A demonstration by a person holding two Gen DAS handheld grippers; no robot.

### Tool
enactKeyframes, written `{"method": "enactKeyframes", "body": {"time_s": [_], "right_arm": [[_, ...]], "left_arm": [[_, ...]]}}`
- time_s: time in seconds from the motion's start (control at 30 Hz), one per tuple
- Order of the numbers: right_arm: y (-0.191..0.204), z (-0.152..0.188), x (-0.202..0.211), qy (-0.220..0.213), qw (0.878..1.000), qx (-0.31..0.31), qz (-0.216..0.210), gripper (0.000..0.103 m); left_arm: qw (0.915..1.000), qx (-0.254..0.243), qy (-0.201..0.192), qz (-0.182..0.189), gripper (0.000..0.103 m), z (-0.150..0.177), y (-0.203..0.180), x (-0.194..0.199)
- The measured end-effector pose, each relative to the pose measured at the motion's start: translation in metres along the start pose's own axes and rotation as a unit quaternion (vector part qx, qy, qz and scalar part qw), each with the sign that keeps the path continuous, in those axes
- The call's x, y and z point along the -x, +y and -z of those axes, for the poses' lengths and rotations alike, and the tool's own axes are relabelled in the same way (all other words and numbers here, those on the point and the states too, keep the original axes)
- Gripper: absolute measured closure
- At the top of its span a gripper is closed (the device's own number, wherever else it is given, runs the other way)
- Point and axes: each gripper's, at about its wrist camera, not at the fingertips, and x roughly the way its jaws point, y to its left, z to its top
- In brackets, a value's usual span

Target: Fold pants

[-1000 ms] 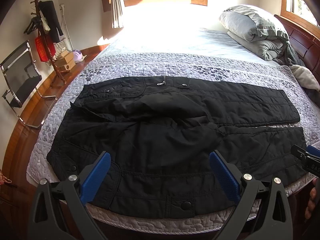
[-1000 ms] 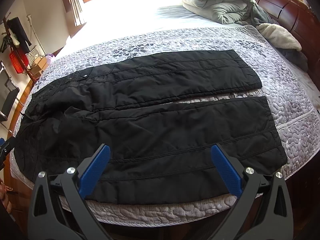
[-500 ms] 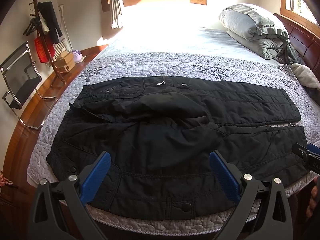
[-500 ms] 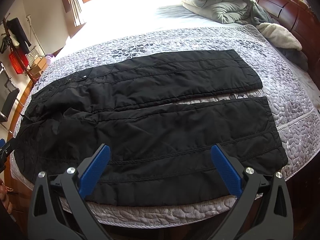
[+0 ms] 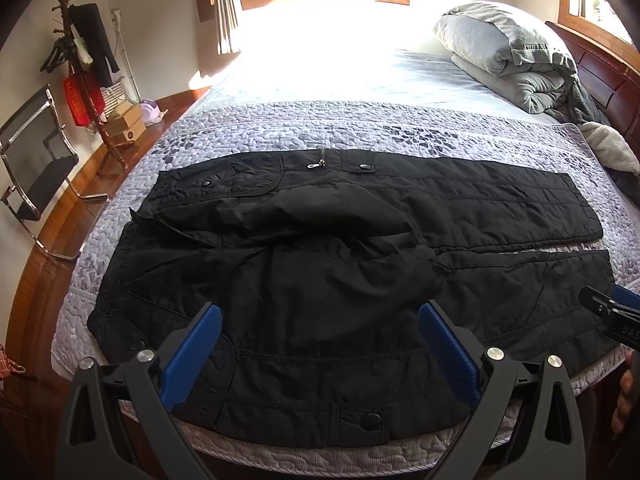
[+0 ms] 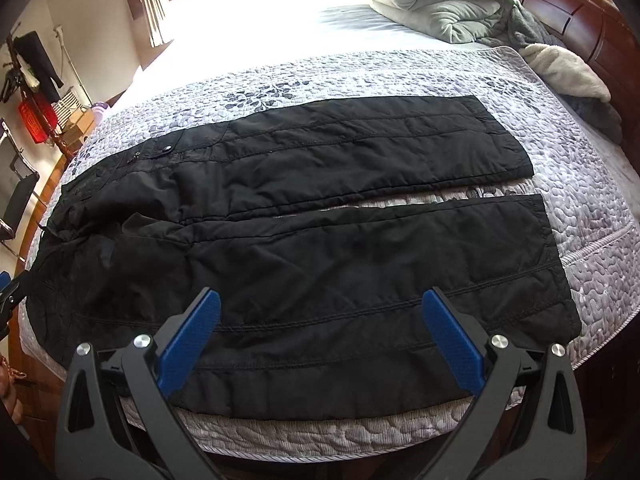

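Black padded pants (image 5: pixel 320 256) lie spread flat across a quilted grey bedspread (image 5: pixel 304 128), waist to the left, both legs stretched to the right with a narrow gap between them. In the right wrist view the pants (image 6: pixel 320 248) fill the middle, leg hems at the right. My left gripper (image 5: pixel 318 322) hovers open over the near waist and seat area, nothing between its blue pads. My right gripper (image 6: pixel 320 310) hovers open over the near leg, also empty. The right gripper's tip (image 5: pixel 612 312) shows at the left wrist view's right edge.
Folded grey duvets (image 5: pixel 504 52) and a fleece blanket (image 5: pixel 608 148) lie at the head of the bed by a wooden headboard (image 6: pixel 580 12). A chair (image 5: pixel 36 168), a coat stand (image 5: pixel 80 64) and boxes (image 5: pixel 128 124) stand on the wooden floor at the left.
Both views have shifted only slightly; the pants lie as before and both grippers stay open and empty.
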Motion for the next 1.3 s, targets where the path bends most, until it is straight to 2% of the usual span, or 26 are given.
{"method": "enactKeyframes", "body": {"time_s": [0.3,0.47,0.57,0.63,0.73,0.93,1.0,1.13,1.3], "right_arm": [[-0.002,-0.008,-0.018,0.012,1.000,0.002,-0.022,0.002],[-0.004,-0.040,-0.029,0.010,0.996,0.035,-0.079,0.002],[-0.003,-0.078,-0.045,0.017,0.988,0.087,-0.123,0.002],[-0.002,-0.106,-0.062,0.025,0.981,0.125,-0.147,0.002],[0.000,-0.148,-0.099,0.057,0.965,0.166,-0.197,0.002],[0.002,-0.215,-0.173,0.097,0.945,0.210,-0.230,0.003],[0.003,-0.234,-0.195,0.119,0.934,0.217,-0.257,0.003],[0.018,-0.256,-0.224,0.155,0.908,0.265,-0.285,0.003],[0.038,-0.268,-0.250,0.180,0.877,0.333,-0.297,0.003]], "left_arm": [[0.9998,0.003,0.015,0.007,0.003,-0.007,-0.001,-0.018],[0.9969,0.002,0.040,0.068,0.003,-0.025,0.003,-0.039],[0.9908,-0.019,0.065,0.117,0.003,-0.056,0.006,-0.063],[0.9849,-0.044,0.089,0.142,0.003,-0.082,0.001,-0.085],[0.9779,-0.073,0.112,0.161,0.003,-0.123,-0.005,-0.123],[0.9684,-0.059,0.149,0.191,0.003,-0.194,-0.010,-0.211],[0.9649,-0.070,0.152,0.202,0.004,-0.211,-0.017,-0.233],[0.9543,-0.124,0.154,0.224,0.004,-0.233,-0.039,-0.267],[0.9218,-0.197,0.172,0.287,0.004,-0.243,-0.063,-0.298]]}}
